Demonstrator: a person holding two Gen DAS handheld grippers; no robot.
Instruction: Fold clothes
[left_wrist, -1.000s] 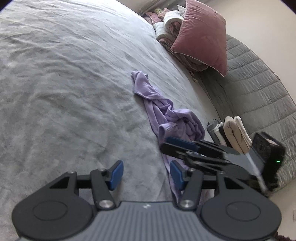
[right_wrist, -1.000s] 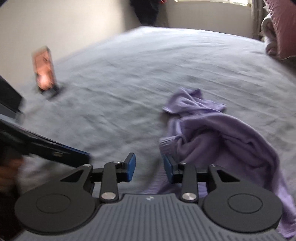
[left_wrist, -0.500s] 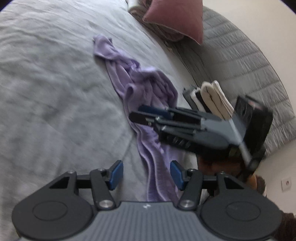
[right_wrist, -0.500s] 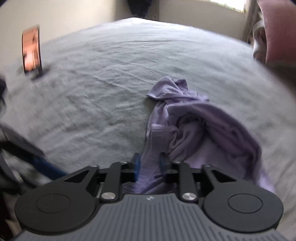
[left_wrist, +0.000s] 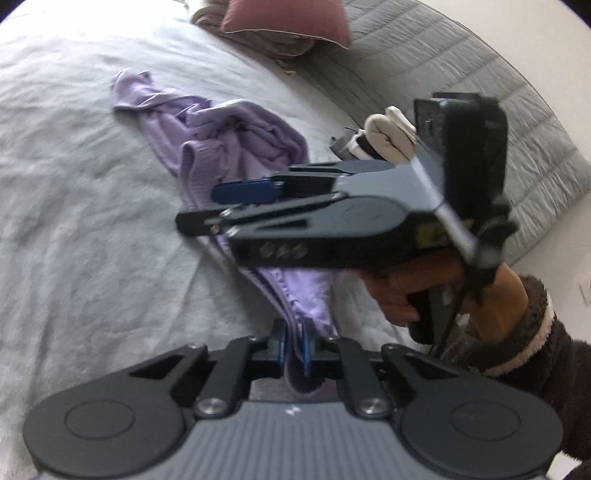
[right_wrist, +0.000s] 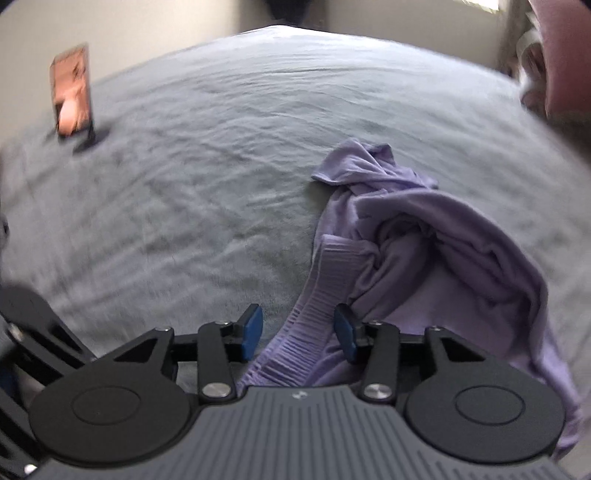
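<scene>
My left gripper is closing on the hem of the crumpled lilac knit garment, lying mid-frame on the grey bedspread, probably to anchor one corner. My right gripper is opening, ribbed cuff between but unpressed, so I judge it is regrasping.

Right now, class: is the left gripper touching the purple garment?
Touching. The left wrist view shows the left gripper with its jaws closing and its blue pads pinched on an edge of the purple garment, the cloth squeezed between them.
</scene>
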